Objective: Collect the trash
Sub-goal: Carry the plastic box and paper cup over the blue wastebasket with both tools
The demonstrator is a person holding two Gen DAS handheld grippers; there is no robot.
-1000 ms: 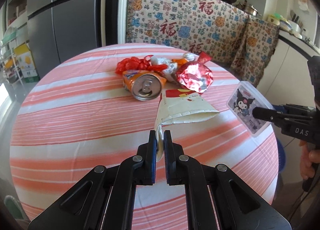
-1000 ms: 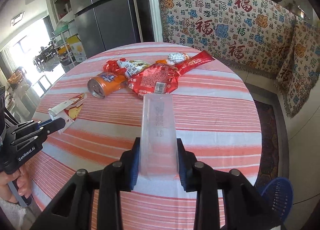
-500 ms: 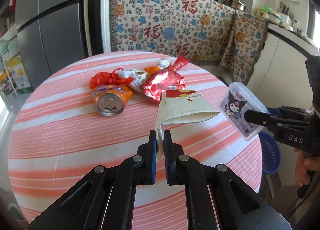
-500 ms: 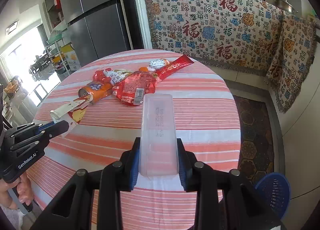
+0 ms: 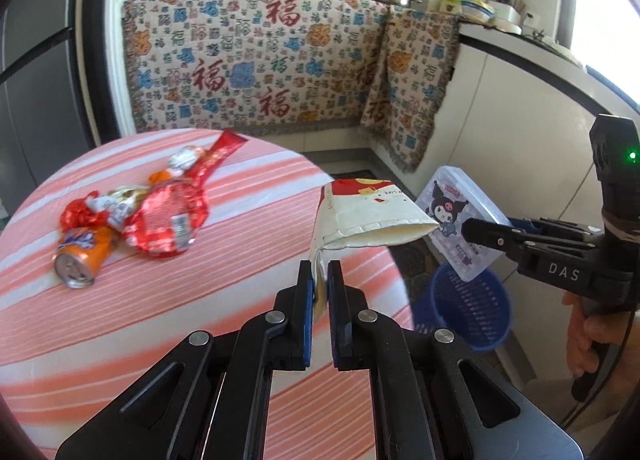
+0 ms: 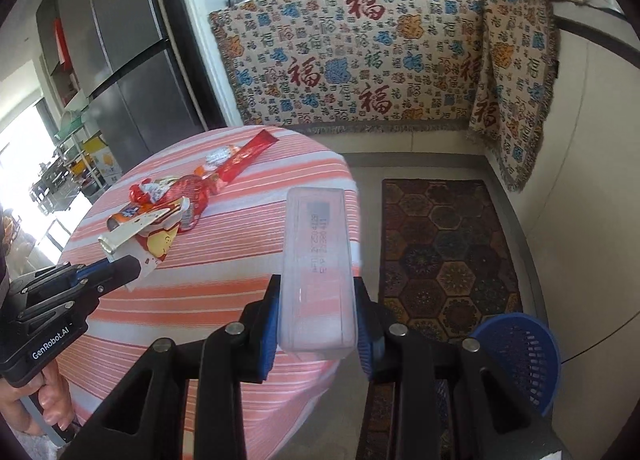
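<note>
My left gripper (image 5: 319, 276) is shut on a white and red paper carton (image 5: 366, 216) and holds it in the air past the table's right edge; it also shows in the right wrist view (image 6: 138, 230). My right gripper (image 6: 316, 300) is shut on a clear plastic box (image 6: 316, 264) with a cartoon lid, seen in the left wrist view (image 5: 460, 216) above the blue trash basket (image 5: 472, 304). The basket stands on the floor, low right in the right wrist view (image 6: 520, 356).
On the striped round table (image 5: 160, 312) lie an orange soda can (image 5: 82, 256), a red foil bag (image 5: 168, 220) and several wrappers (image 5: 116, 204). A patterned rug (image 6: 444, 252) covers the floor; a cloth-draped counter (image 5: 260, 60) stands behind.
Both grippers have swung right, away from the table centre, carrying the carton and the box. The blue basket has come into view under the box.
</note>
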